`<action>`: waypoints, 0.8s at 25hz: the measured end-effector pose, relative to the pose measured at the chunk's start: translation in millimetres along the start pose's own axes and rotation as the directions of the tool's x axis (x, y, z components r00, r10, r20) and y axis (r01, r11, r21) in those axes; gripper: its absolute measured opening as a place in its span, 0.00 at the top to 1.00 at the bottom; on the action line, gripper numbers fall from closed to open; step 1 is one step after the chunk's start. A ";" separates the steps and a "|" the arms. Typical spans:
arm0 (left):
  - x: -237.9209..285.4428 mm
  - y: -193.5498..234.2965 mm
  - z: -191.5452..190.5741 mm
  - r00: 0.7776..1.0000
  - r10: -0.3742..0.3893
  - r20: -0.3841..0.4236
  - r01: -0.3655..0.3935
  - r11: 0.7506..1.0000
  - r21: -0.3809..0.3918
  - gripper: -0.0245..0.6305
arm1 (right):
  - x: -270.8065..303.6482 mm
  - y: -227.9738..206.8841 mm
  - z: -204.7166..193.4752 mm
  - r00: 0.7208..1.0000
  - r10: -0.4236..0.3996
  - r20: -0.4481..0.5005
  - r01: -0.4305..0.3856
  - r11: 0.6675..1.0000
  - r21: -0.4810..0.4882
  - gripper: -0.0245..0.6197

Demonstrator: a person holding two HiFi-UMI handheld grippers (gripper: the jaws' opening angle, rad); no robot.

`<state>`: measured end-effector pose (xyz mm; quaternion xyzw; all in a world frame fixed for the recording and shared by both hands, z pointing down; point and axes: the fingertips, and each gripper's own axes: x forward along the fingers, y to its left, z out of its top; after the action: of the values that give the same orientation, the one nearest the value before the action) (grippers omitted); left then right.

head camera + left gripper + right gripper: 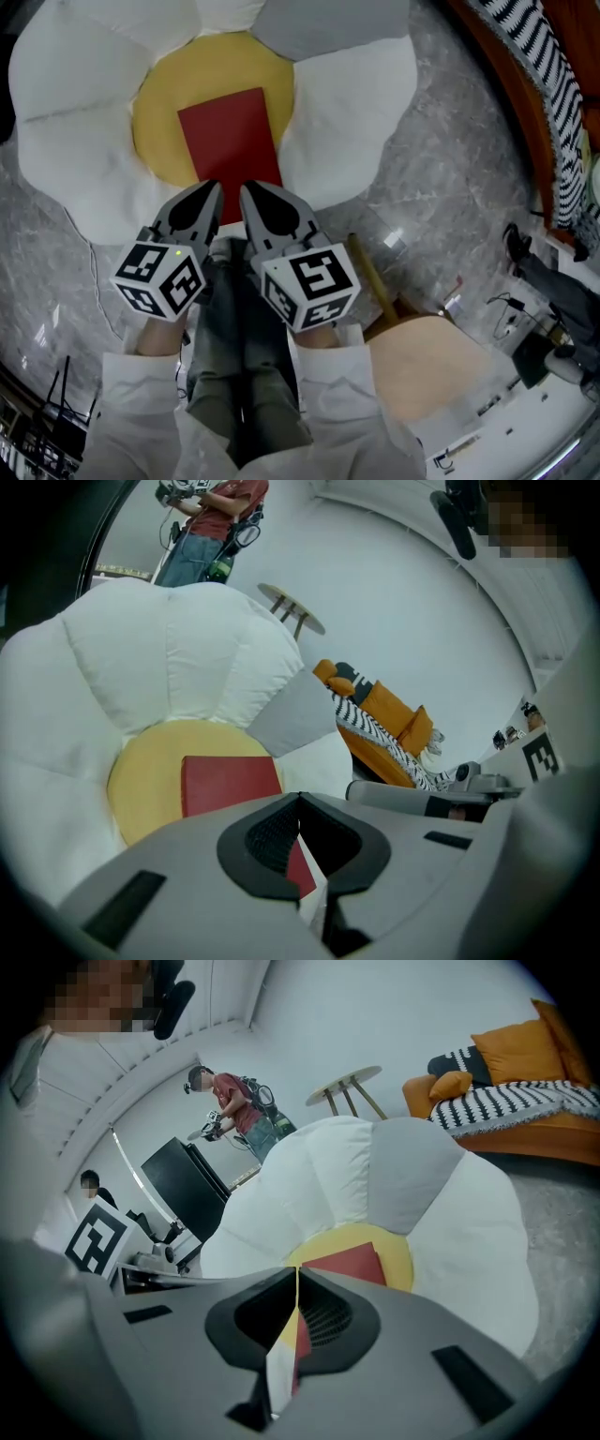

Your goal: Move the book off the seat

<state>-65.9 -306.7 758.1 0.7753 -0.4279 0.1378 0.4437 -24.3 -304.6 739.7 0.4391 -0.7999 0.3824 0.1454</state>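
A grey marbled floor (450, 159) fills most of the head view. On it lies a flower-shaped seat (347, 103) with puffy white petals, 1 grey petal (328, 23) and a round yellow centre (159, 122). Off to the side, the gripper views show an orange sofa (525, 1054) with a black-and-white striped blanket (511, 1101) over it, and a small round side table (352, 1080) beyond the seat. A person in a red shirt (234, 1101) stands in the background. A round beige stool (427, 366) sits on the floor to the right of the wearer's legs.

The red book (230, 141) lies flat on the yellow centre of the seat, with its long sides running away from the wearer.

The 2 hand-held grippers sit side by side over the near edge of the seat. In the head view, the tips of the left hand-held gripper (214, 187) and the right hand-held gripper (247, 190) overlap the book's near edge, and contact with it cannot be judged. Each is clenched, jaws pressed together at the tip with nothing between them. The 2 marker cubes, left (161, 277) and right (311, 284), sit above white sleeves (141, 412).
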 end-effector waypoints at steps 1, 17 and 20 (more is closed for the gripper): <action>2.3 2.5 -3.2 1.000 0.001 -0.001 -0.001 1.000 -0.004 0.95 | 1.9 -1.3 -2.5 1.000 0.001 -0.005 -0.001 1.000 -0.003 0.94; 31.8 37.5 -52.1 0.999 -0.020 -0.046 0.017 0.998 -0.064 0.95 | 34.4 -15.0 -51.3 0.993 0.071 -0.090 -0.072 0.997 -0.012 0.94; 35.9 44.8 -55.0 0.999 -0.001 -0.033 -0.001 0.997 -0.072 0.95 | 41.6 -20.6 -57.2 0.992 0.070 -0.107 -0.073 0.997 -0.018 0.94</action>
<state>-70.6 -292.6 836.2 0.7564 -0.4253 0.1353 0.4782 -37.2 -293.5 811.3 0.3874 -0.8104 0.4014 0.1790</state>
